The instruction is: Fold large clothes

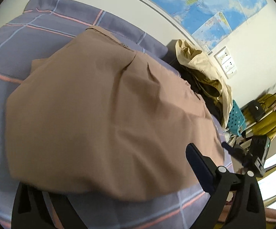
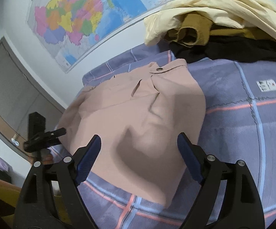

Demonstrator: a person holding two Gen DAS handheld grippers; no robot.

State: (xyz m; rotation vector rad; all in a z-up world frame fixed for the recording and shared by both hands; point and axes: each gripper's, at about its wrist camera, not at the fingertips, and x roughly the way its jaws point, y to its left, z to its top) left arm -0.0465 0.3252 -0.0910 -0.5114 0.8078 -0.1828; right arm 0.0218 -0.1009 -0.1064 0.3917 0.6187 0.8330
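Pink-brown trousers (image 2: 138, 118) lying folded on the purple checked bed cover (image 2: 243, 105).

Right gripper (image 2: 139, 158) held just above the near end of the trousers, jaws spread wide, nothing between them. Left gripper (image 1: 119, 187) low over the same cloth, one finger hidden under the fabric, so cannot tell if jaws released or clenched. Pile of cream, mustard and black clothes (image 2: 214, 24) behind, by the wall map (image 2: 84, 17).

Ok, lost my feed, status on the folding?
Right gripper open above trousers. Left gripper open, one jaw under cloth. Clothes pile behind, clear.
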